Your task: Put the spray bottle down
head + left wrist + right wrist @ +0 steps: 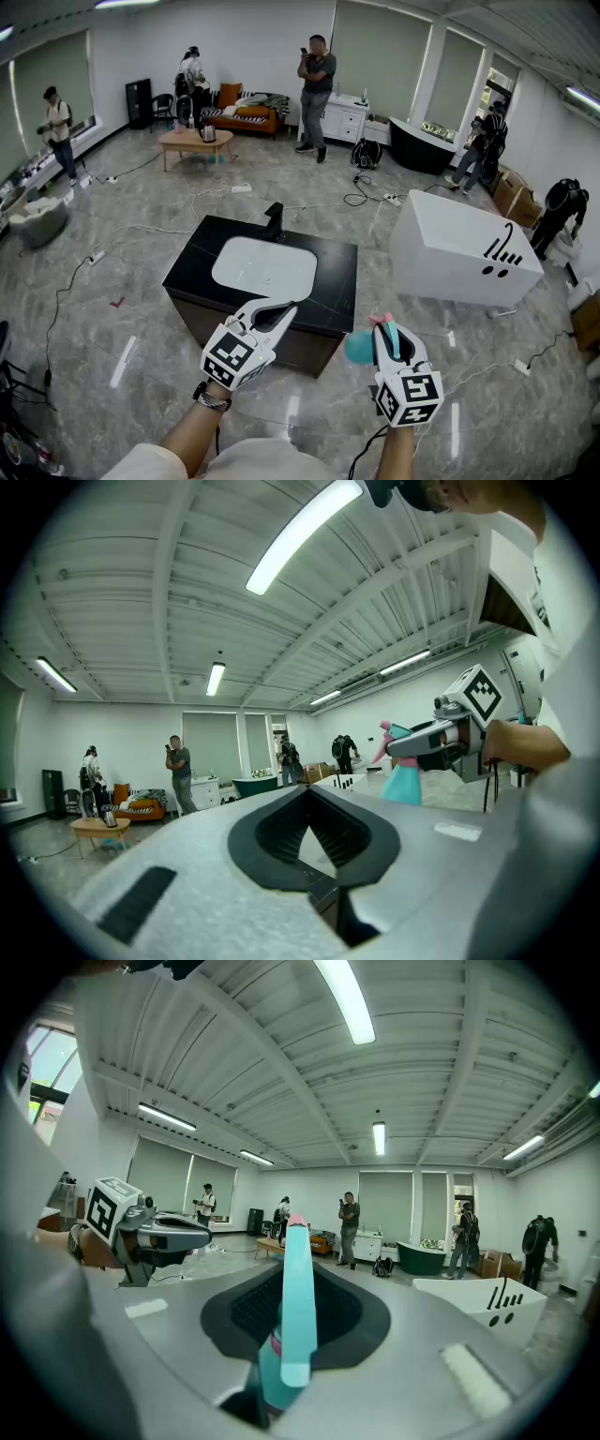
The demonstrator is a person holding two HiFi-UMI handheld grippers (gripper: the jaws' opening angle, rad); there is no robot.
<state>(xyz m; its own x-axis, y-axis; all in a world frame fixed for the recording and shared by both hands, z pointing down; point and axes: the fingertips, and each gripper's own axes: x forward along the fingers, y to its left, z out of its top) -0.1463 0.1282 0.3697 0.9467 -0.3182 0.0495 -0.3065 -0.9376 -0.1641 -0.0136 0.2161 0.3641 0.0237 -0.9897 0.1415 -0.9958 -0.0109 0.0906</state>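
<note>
**Inspector:** Tongs first. How did the left gripper (289, 309) stand?

**Onlooker:** Its jaws lay with the tips together and nothing between them. It was held about level in the air. From the head view it showed against the near edge of the black stone-topped vanity cabinet (337, 281).

**Inspector:** And the right gripper (388, 330)?

**Onlooker:** Its jaws were narrow, clamped on the teal plastic spray bottle (359, 349) near the neck. In the right gripper view a long teal part of the spray head ran up between the pads, ending in a pink nozzle tip (296, 1219).

**Inspector:** Where was the bottle itself?

**Onlooker:** Off every surface. It hung in the grip above the grey marble-pattern floor (141, 281), just beside the vanity's near right corner. Its round body bulged toward the left gripper. The two grippers were near each other but apart.

**Inspector:** What did the vanity carry?

**Onlooker:** A white oval basin (264, 266) was sunk into the top, with a black tap (273, 223) at its far rim. A white rectangular bathtub (459, 248) stood on the floor to the right, apart from the vanity.
</note>
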